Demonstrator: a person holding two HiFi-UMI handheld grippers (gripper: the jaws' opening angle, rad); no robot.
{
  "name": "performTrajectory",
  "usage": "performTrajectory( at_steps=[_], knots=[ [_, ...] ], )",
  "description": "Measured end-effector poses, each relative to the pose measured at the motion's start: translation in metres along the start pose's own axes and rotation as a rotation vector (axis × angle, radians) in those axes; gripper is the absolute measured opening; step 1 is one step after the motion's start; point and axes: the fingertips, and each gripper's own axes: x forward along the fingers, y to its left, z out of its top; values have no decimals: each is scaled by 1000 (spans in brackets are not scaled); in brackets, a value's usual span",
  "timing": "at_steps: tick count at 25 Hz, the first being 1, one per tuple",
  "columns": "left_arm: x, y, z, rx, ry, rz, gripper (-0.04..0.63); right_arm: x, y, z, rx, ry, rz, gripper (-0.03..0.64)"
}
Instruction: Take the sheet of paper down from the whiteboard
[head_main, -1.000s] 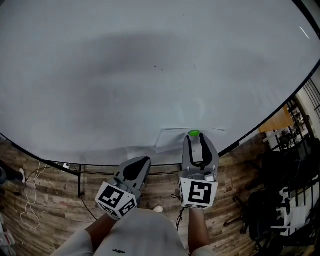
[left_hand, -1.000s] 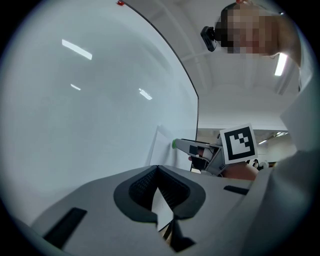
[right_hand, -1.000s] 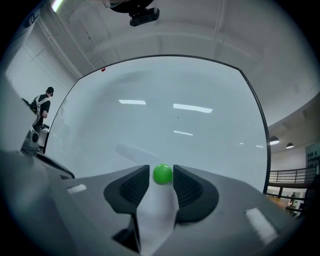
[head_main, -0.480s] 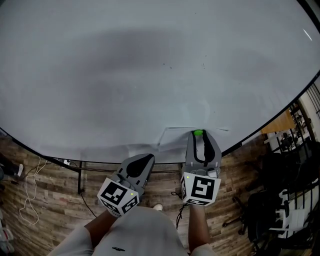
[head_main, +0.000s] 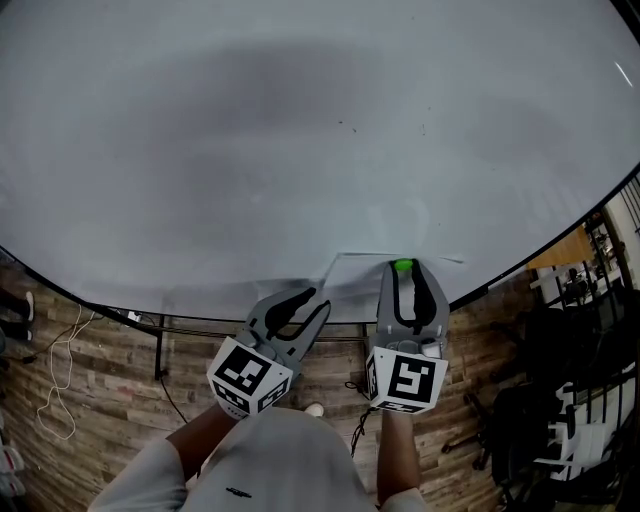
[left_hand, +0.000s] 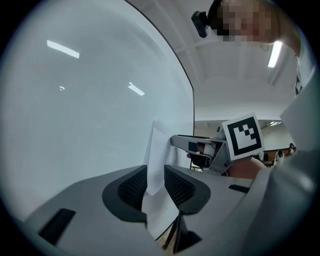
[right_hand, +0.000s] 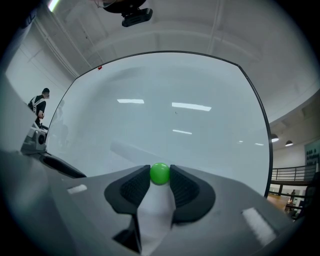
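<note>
Evidently the job stood at the unpinning step. The sheet of paper (head_main: 352, 274) hung low on the whiteboard (head_main: 300, 150), at about 5 o'clock of its face, pinned near its top edge by a green magnet (head_main: 403, 266). The right gripper (head_main: 403, 272) pointed at the board with its jaws closed on that magnet, a pad pressed to either side of the little ball. The left gripper (head_main: 314, 299), at 8 o'clock of the right one, had the sheet's 9 o'clock edge, lifted off the board, standing between its jaws — yet the pads stood apart and, as far as I could judge, did not pinch it.

To my eye the next move called for two things: the left jaws closing on the paper so it could not drop, and the right pulling the magnet straight off the board — a sideways drag might crease or tear the sheet.

By count: one whiteboard, one sheet, one magnet in sight, two grippers.
</note>
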Motion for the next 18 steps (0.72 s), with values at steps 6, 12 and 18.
performTrajectory(
  at_steps=[6,12,18],
  knots=[
    [13,3,9,25,-8,-10,92,1,-1,-1,3,0,12,135],
    [21,3,16,33,-17,-18,92,0,0,0,-1,-1,19,133],
    [29,2,19,36,-34,-17,79,1,-1,0,-1,-2,20,134]
  ],
)
